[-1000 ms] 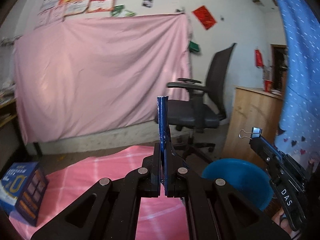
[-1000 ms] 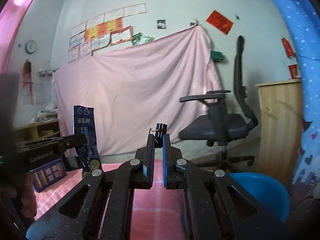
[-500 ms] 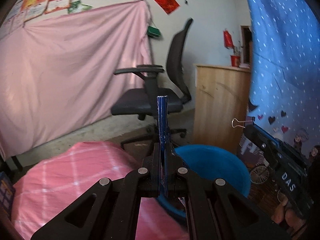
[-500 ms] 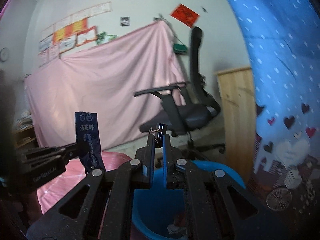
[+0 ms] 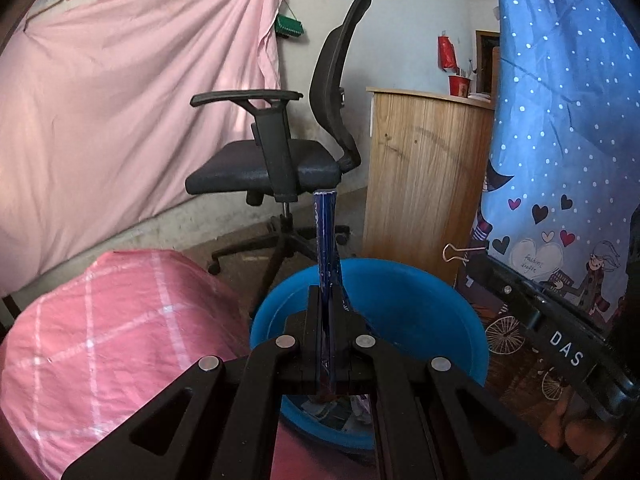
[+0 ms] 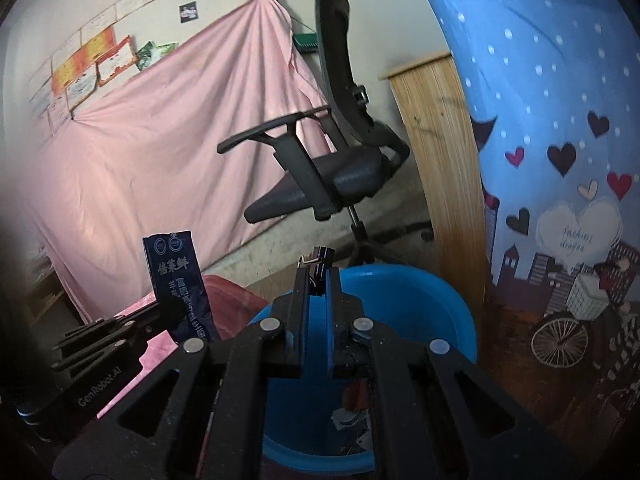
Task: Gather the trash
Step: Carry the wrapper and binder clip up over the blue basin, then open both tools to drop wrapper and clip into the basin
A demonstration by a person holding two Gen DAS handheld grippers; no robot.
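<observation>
Clamped flat on a dark blue wrapper point(image 5: 326, 240), the left gripper point(image 5: 328, 308) is hanging at centre frame over the blue basin point(image 5: 440, 304), lower centre; scraps are lying inside. Right gripper point(image 5: 476, 258) is showing at right.

From the right wrist, the right gripper point(image 6: 318, 280) is pinching a binder clip point(image 6: 318, 256) above the basin point(image 6: 420, 296); the wrapper point(image 6: 180, 280) is standing at lower left.

Black two-finger left gripper point(image 5: 328, 300), silver pivot screws, right gripper point(image 6: 318, 280) lettered "DAS", blue-padded fingers point(image 6: 331, 304)
</observation>
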